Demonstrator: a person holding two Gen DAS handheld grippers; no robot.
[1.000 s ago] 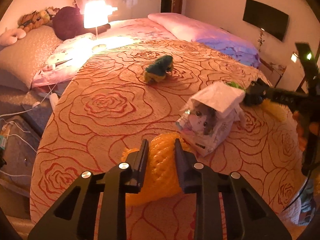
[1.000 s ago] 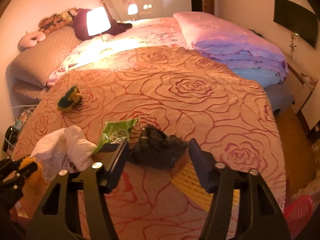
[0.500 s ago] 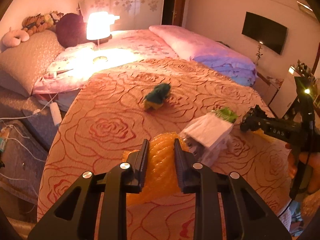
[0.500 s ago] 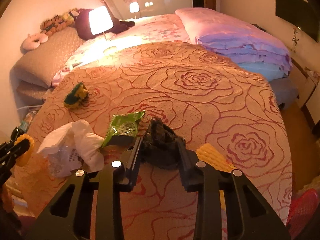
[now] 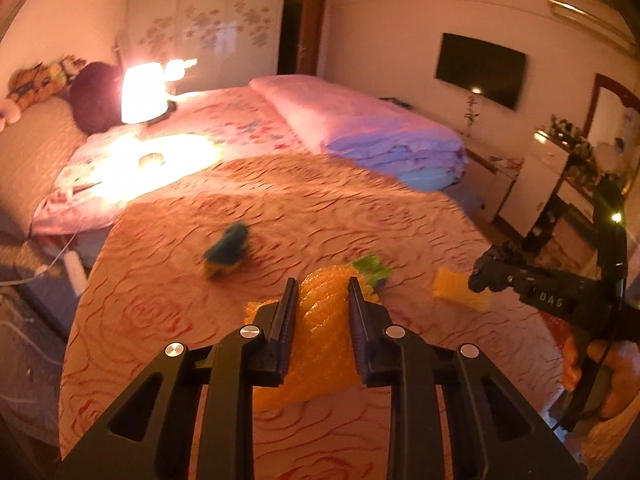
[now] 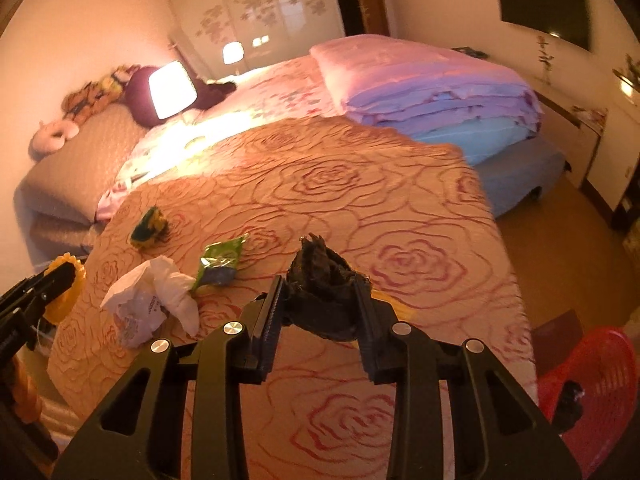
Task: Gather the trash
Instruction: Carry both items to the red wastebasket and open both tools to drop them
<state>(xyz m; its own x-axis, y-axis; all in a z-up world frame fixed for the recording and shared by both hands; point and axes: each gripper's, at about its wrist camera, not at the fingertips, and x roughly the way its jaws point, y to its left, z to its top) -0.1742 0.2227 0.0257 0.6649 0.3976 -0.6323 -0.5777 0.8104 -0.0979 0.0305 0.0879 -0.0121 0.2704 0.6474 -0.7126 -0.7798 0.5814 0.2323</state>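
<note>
Your left hand-held gripper [image 5: 322,300] is clamped on an orange bubble-wrap piece [image 5: 320,344], low centre of frame above the bed [image 5: 168,304]. Your right hand-held gripper [image 6: 320,304] pinches a crumpled black bag [image 6: 324,296]. Green wrapper [image 6: 220,258] and white tissue wad [image 6: 152,300] lie lower left; red basket [image 6: 600,364] lower right.

Left matte black plastic two-finger tool [image 5: 322,292]: 2 flat fingers [image 5: 289,312] with ribbed inner faces, each on an angular arm with a triangular cut-out and 2 round silver screws. Right matte black tool [image 6: 320,292] has the same build, again with 4 silver screws. Seen from the left wrist, its body bears pale letters "DAS", a small green light and a thin black cable by the hand [image 5: 600,376].
</note>
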